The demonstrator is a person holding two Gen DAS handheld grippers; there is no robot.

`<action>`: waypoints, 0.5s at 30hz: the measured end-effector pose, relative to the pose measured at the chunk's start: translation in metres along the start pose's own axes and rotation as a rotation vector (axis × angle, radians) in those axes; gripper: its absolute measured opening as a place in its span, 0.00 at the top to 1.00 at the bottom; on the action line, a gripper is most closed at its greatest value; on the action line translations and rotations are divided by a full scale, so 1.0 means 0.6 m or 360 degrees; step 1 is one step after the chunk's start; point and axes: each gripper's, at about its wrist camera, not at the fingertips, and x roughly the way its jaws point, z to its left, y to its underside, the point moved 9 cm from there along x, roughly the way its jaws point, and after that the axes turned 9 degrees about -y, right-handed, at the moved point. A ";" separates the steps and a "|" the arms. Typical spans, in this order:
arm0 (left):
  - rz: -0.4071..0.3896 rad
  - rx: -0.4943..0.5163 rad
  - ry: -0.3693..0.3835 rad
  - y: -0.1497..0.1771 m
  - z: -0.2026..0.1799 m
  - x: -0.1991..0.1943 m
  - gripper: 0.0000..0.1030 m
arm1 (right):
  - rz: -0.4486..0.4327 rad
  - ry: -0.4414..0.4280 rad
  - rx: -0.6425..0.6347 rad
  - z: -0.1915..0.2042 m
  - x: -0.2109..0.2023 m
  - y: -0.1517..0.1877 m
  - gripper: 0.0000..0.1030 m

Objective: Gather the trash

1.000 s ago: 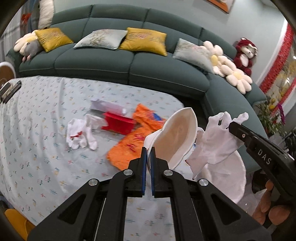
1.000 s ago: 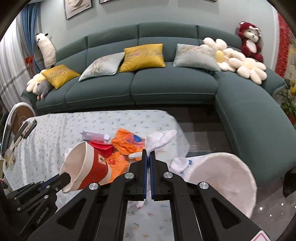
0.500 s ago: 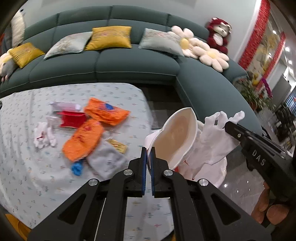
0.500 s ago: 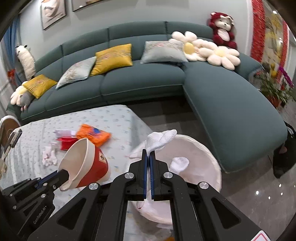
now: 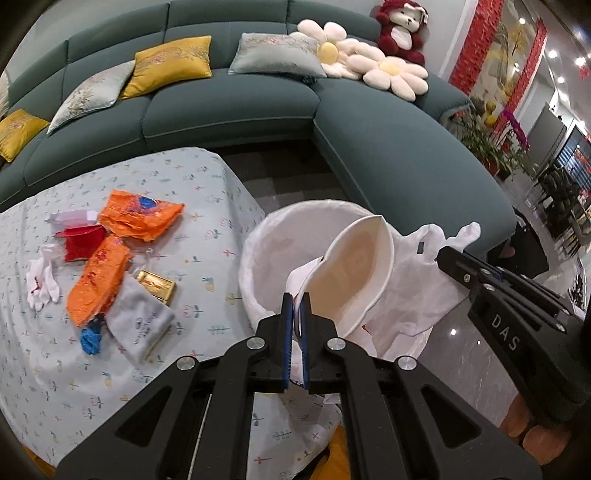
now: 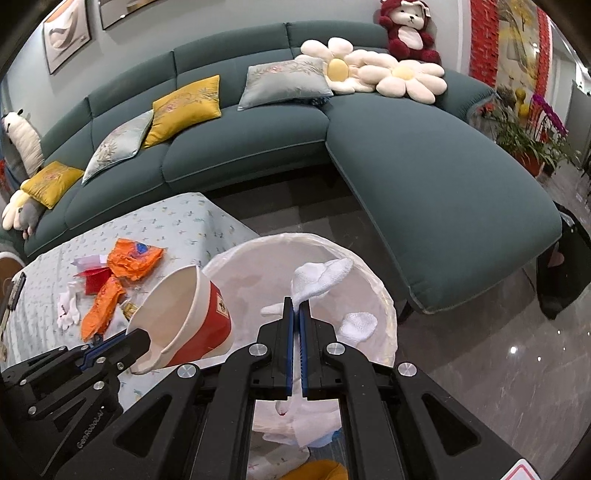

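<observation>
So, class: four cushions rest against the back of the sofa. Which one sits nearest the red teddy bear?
The grey cushion at the right end of the row, touching the flower pillows beneath the red teddy bear; the other grey one lies between two yellow cushions.

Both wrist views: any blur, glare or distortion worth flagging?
Left wrist: sharp, strong fisheye bending of the sofa, ceiling-light glints on the glossy floor. Right wrist: equally sharp, dark vignette corners, small glints on the floor.

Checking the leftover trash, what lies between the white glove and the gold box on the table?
An orange wrapper lies between the white glove and gold box, seen in the left wrist view.
</observation>
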 end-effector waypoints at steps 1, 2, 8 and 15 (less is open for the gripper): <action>0.0005 0.0002 0.0000 0.001 -0.004 0.003 0.96 | 0.0004 -0.0001 0.0008 -0.004 0.003 0.001 0.97; 0.0011 0.0004 0.0003 0.001 -0.006 0.007 0.95 | 0.0007 -0.0002 0.0012 -0.007 0.004 0.003 0.97; 0.0026 0.0003 -0.0034 0.004 -0.009 0.019 0.76 | 0.0010 -0.0007 0.0035 -0.014 0.012 0.002 0.91; 0.0000 -0.0007 -0.0068 0.002 0.000 0.011 0.61 | -0.0019 0.0005 0.0047 -0.016 0.004 0.000 0.71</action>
